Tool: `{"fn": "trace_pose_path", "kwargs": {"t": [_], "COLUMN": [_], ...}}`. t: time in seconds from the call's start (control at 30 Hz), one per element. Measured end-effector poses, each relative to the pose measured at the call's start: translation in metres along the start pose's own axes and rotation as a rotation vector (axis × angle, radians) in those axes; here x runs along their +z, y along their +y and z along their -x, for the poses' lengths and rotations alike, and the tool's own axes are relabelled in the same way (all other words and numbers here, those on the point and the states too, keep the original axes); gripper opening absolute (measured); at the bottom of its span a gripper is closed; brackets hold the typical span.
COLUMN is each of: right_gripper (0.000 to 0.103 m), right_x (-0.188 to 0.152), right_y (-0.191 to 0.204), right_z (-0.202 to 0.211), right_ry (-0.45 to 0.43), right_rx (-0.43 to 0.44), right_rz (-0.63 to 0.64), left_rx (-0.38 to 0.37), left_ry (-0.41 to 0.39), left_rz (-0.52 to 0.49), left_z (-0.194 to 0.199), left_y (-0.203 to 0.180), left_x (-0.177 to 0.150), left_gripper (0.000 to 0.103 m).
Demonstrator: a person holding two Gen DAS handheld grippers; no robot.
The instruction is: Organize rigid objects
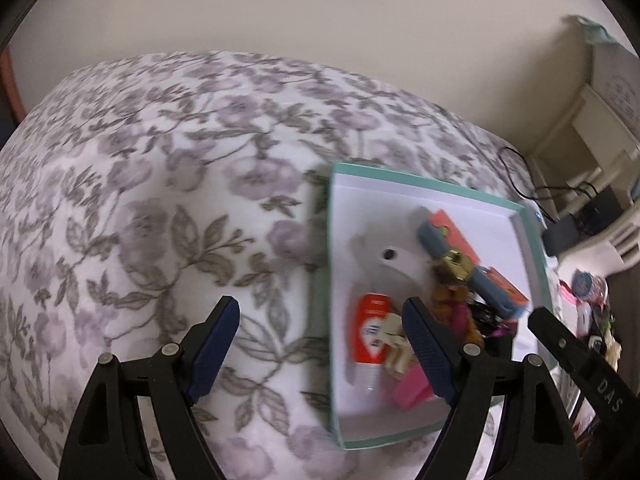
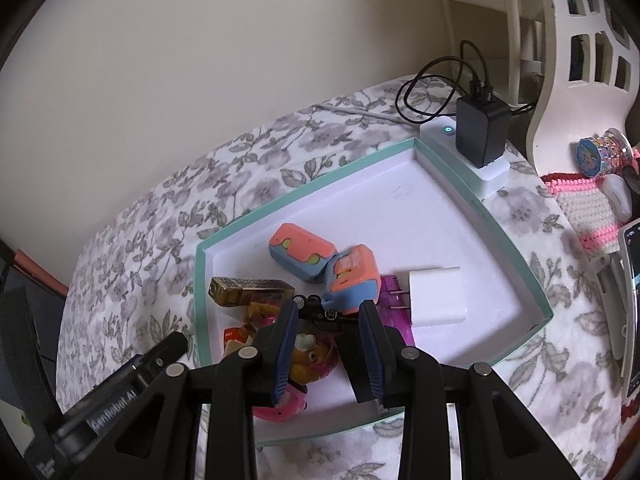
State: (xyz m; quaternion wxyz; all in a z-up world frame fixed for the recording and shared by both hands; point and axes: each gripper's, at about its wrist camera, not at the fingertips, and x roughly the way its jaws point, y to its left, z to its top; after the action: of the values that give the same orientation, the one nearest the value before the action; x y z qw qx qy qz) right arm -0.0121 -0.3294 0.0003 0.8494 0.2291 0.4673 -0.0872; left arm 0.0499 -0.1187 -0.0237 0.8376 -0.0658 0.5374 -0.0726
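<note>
A shallow teal-rimmed white box (image 2: 312, 188) lies on a floral blanket (image 1: 160, 160). It holds two orange-and-blue blocks (image 2: 302, 254), a gold lighter-like piece (image 2: 250, 290), a white plug adapter (image 2: 438, 296), a purple piece (image 2: 394, 312), an orange-faced toy (image 2: 312, 356) and a pink band (image 2: 276, 412). My right gripper (image 2: 328, 316) is open, empty, low over the box's near end above the toy. My left gripper (image 1: 320, 318) is open and empty, straddling the box's left rim (image 1: 330, 280); a red-and-white tube (image 1: 370, 334) lies beside its right finger.
A white power strip with a black charger (image 2: 482, 132) and cables sits at the box's far corner. A pink-and-white knitted mat (image 2: 588, 208), a bead jar (image 2: 600, 152), a phone (image 2: 632, 312) and a white slatted basket (image 2: 580, 40) stand to the right. A wall is behind.
</note>
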Motion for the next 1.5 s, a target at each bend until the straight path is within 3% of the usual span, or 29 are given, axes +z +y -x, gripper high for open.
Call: {"fn": "trace_pose_path", "kwargs": {"t": [0.23, 0.3, 0.37, 0.43, 0.63, 0.9, 0.97, 1.23, 1.5], "right_gripper": [0.036, 0.047, 0.067, 0.068, 0.084, 0.087, 0.103, 0.103, 0.103], "right_x": [-0.004, -0.006, -0.007, -0.007, -0.007, -0.008, -0.008, -0.008, -0.009], "right_y": [0.013, 0.017, 0.019, 0.020, 0.020, 0.024, 0.025, 0.024, 0.028], "right_z": [-0.007, -0.010, -0.012, -0.013, -0.015, -0.015, -0.015, -0.014, -0.012], "right_ry": [0.013, 0.017, 0.016, 0.014, 0.009, 0.000, -0.002, -0.015, -0.019], "right_rx": [-0.031, -0.051, -0.076, -0.082, -0.110, -0.118, -0.121, -0.126, -0.122], "right_rz": [0.063, 0.084, 0.103, 0.109, 0.128, 0.156, 0.157, 0.157, 0.171], "left_rx": [0.065, 0.080, 0.085, 0.089, 0.114, 0.131, 0.130, 0.133, 0.075], "left_ry": [-0.003, -0.007, -0.006, -0.007, -0.016, -0.027, -0.027, -0.034, -0.034], "left_rz": [0.044, 0.052, 0.057, 0.059, 0.041, 0.042, 0.047, 0.042, 0.068], "left_z": [0.000, 0.001, 0.001, 0.000, -0.001, -0.001, -0.001, -0.002, 0.001], "left_y": [0.021, 0.025, 0.028, 0.030, 0.030, 0.034, 0.036, 0.039, 0.053], "left_x": [0.005, 0.006, 0.007, 0.008, 0.009, 0.010, 0.010, 0.013, 0.016], "left_gripper": [0.090, 0.094, 0.094, 0.094, 0.094, 0.095, 0.095, 0.095, 0.095]}}
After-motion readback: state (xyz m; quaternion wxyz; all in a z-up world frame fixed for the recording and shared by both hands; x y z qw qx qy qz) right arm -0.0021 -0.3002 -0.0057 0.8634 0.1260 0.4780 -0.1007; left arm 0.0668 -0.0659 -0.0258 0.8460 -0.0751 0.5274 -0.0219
